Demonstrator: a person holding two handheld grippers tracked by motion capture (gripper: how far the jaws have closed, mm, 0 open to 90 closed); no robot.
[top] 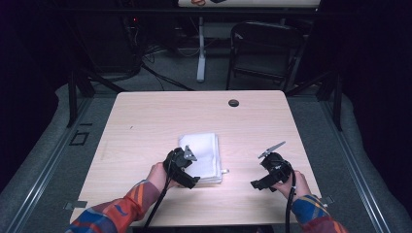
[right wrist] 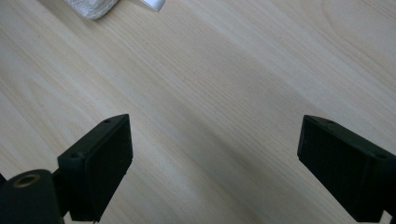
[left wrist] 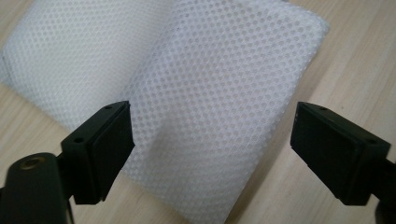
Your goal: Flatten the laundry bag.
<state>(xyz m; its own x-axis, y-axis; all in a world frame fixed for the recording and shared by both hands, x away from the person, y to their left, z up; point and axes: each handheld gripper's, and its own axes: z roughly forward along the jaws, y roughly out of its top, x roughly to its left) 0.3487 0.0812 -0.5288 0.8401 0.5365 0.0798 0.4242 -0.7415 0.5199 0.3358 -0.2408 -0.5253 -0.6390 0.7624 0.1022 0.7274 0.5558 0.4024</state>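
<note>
Now my left tool (left wrist: 212, 140), jaws wide and empty, straddles the mesh cloth (left wrist: 205, 93) near the counter's (top: 145, 121) front edge; I'd lower squarely before pinching. Right tool (right wrist: 215, 154) open, idle.

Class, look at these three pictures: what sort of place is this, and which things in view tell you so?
Probably a lab or workshop set up for recording, not a home. A bare wooden table stands between dark curtains, cables trail across the grey floor behind it, and a folding chair waits beside another desk's leg.
</note>
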